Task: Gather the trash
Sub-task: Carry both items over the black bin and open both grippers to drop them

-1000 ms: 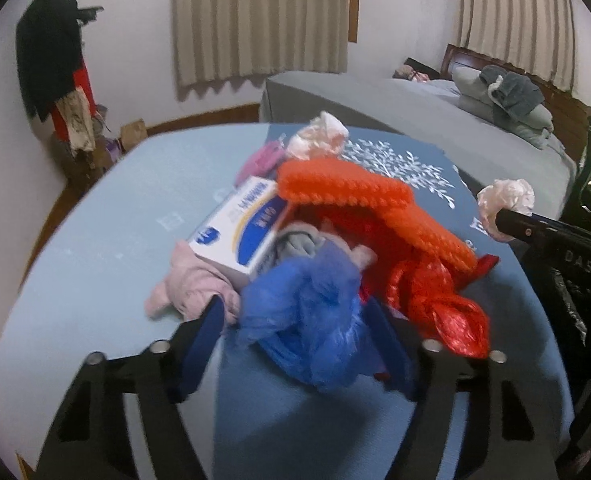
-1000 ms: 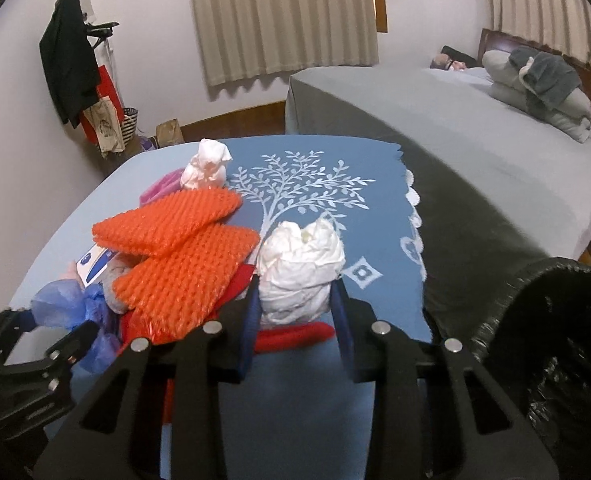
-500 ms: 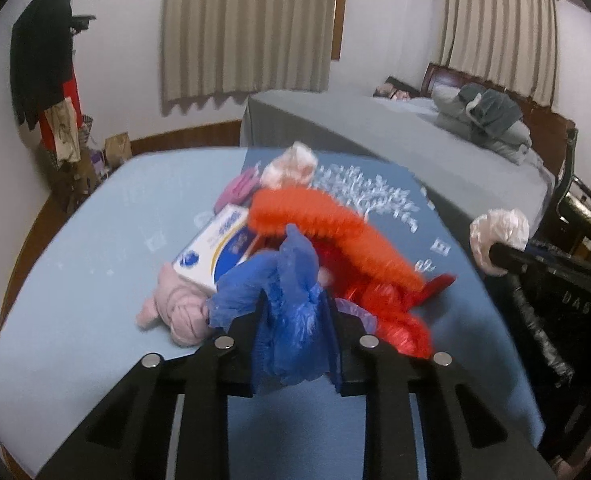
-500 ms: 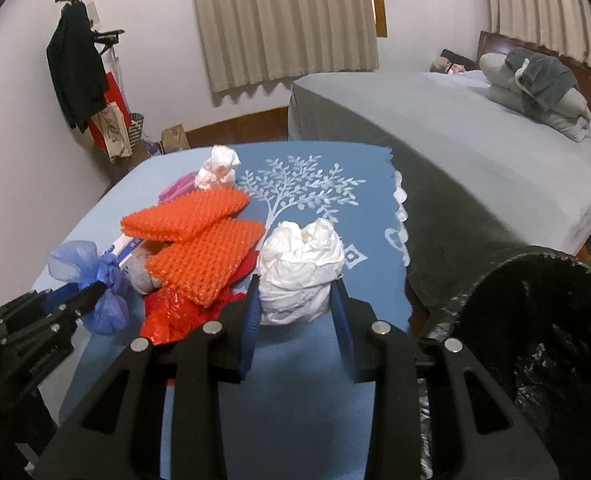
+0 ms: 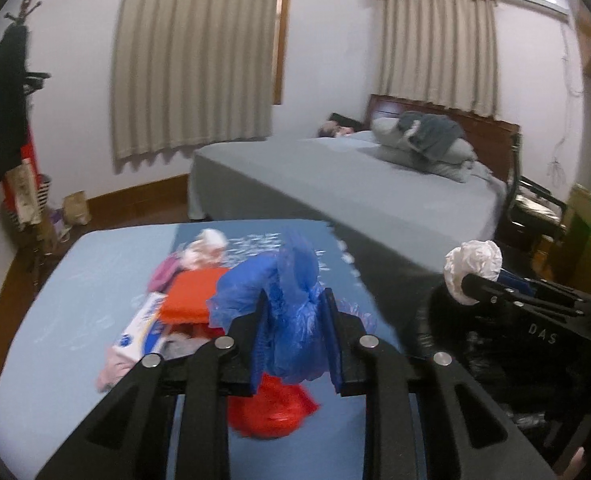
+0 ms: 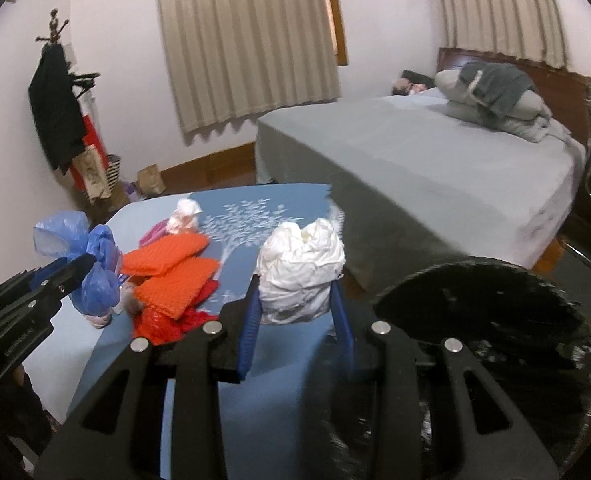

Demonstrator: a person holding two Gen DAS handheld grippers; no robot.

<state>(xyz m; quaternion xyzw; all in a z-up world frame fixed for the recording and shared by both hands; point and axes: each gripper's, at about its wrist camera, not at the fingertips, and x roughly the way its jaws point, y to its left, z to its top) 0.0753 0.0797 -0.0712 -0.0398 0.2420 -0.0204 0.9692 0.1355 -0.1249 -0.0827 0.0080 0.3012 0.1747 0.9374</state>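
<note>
Two soft, near-weightless loads are up off the counter (image 5: 55,312): the left tool (image 5: 293,338) is clenched on a crumpled blue plastic bag (image 5: 283,312), the right tool (image 6: 295,312) on a scrunched white paper wad (image 6: 299,272) beside the black-lined bin (image 6: 495,320). Both likely crush easily and could slip; pinching the bunched middle seems safest.
</note>
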